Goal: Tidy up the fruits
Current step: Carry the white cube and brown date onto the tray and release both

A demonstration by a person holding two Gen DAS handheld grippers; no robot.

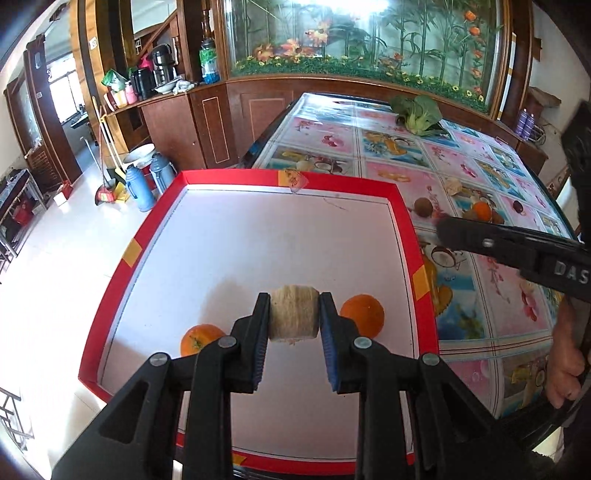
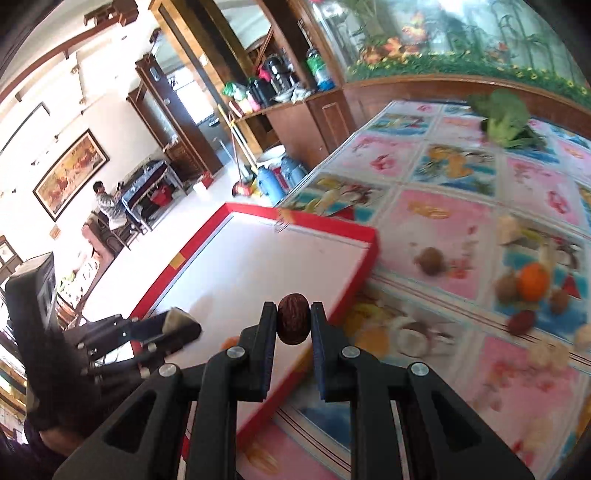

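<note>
Left tongs: clamped on a tan, fibrous, barrel-shaped fruit, held over the near part of the red-rimmed tray.

Right tongs: clamped on a dark brown wrinkled date, held above the tray's right rim.

Tray: white floor, red rim with yellow tape patches; sits at the table's left edge. Holds two oranges, one either side of the left tongs.

Table: covered with a glossy cloth of fruit and flower panels. Right of the tray: a brown round fruit, an orange among small brown fruits, a red date. Far edge: leafy green vegetable.

Room: wooden cabinetry, bamboo-and-flower glass panel, blue thermos flasks on a white tiled floor, framed painting, seated person.
</note>
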